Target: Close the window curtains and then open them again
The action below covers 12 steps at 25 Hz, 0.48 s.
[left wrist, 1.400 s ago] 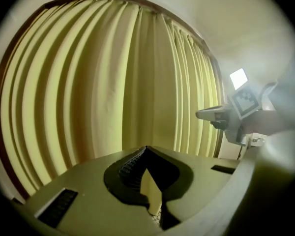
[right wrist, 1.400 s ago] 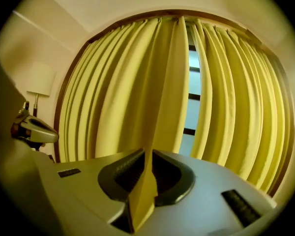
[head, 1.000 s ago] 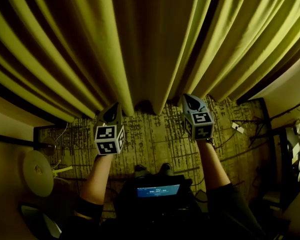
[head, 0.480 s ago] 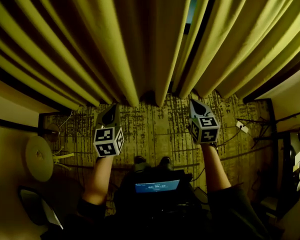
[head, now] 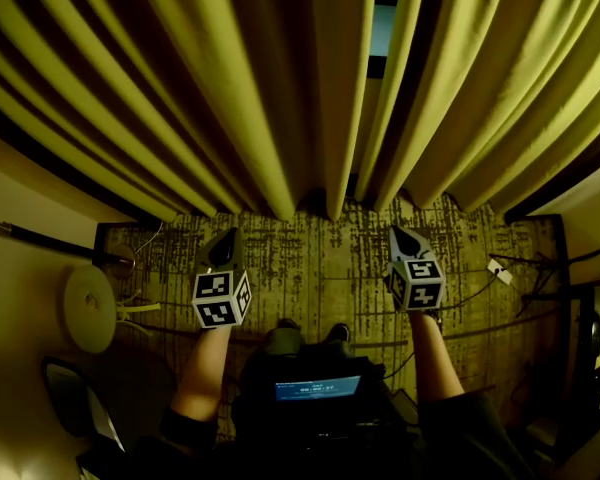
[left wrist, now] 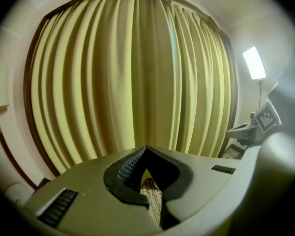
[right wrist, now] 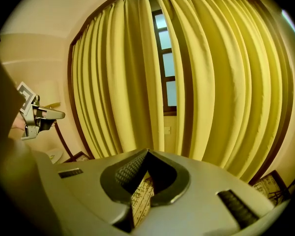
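**Both claws shut and empty, short of the curtains**

Left gripper (head: 225,240): jaws together, nothing between them, only a glimpse of rug (head: 320,258) below. Right gripper (head: 402,238): same, closed on nothing. Both held near, over the rug, well apart from each other and clear of the cloth, noses tipped slightly down toward the hems. Reads as a pause between grabs: no fold pinched, so no pull possible yet.

Curtains (head: 335,88) at the far side, covering almost the whole window (right wrist: 168,63). Left panel (head: 180,98) and right panel (head: 480,88) nearly meeting, with a narrow slit right of centre and panes visible through it. Long axis vertical: folds running from top to floor, hems at the far edge of the rug. Inner edges facing each other across the slit, the likely places to grip. Closing or reopening: cannot tell from this alone.
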Each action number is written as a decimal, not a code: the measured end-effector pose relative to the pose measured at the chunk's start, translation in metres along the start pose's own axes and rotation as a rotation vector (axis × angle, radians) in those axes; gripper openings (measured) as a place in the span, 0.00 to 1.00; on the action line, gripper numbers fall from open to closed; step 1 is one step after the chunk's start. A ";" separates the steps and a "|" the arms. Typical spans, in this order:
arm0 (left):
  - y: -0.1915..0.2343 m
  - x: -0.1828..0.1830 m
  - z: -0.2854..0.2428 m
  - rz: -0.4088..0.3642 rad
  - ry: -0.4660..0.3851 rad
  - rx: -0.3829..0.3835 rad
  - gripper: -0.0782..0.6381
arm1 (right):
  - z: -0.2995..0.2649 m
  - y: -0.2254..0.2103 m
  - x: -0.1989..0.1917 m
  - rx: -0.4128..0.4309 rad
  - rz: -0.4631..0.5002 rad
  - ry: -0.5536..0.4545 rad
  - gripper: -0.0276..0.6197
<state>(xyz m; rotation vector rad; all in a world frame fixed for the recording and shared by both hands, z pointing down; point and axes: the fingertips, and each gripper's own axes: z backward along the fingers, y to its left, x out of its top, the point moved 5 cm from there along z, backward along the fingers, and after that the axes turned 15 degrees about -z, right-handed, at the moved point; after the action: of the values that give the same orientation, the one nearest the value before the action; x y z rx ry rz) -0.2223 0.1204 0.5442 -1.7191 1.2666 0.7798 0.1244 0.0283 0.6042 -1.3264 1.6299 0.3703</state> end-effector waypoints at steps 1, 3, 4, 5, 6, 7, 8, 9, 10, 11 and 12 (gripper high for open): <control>-0.001 0.001 0.002 -0.003 -0.002 0.004 0.11 | 0.000 -0.001 -0.002 0.002 0.001 0.001 0.05; 0.001 0.002 0.004 -0.002 -0.007 0.010 0.11 | -0.002 -0.001 -0.007 0.002 0.002 0.008 0.05; 0.002 0.001 0.005 -0.001 -0.010 0.009 0.11 | -0.002 0.000 -0.009 -0.001 0.000 0.010 0.05; 0.004 0.001 0.007 -0.001 -0.013 0.006 0.11 | -0.001 0.003 -0.011 -0.005 -0.001 0.010 0.05; 0.006 -0.001 0.008 0.001 -0.015 0.001 0.11 | 0.001 0.006 -0.013 -0.009 -0.001 0.008 0.05; 0.009 -0.002 0.009 0.004 -0.018 -0.005 0.11 | 0.003 0.010 -0.013 -0.014 0.001 0.003 0.05; 0.011 -0.004 0.009 0.008 -0.021 -0.011 0.11 | 0.005 0.013 -0.013 -0.021 0.002 -0.004 0.05; 0.014 -0.006 0.010 0.012 -0.022 -0.018 0.11 | 0.006 0.016 -0.012 -0.029 0.000 -0.011 0.05; 0.018 -0.008 0.010 0.014 -0.024 -0.027 0.11 | 0.007 0.021 -0.013 -0.037 -0.006 -0.015 0.05; 0.022 -0.011 0.010 0.016 -0.026 -0.035 0.11 | 0.007 0.026 -0.015 -0.044 -0.012 -0.018 0.05; 0.027 -0.015 0.011 0.017 -0.028 -0.042 0.11 | 0.007 0.032 -0.017 -0.050 -0.016 -0.017 0.05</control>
<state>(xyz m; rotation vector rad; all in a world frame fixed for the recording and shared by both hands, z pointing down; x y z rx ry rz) -0.2526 0.1330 0.5453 -1.7263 1.2556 0.8434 0.0989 0.0548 0.6047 -1.3688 1.6042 0.4143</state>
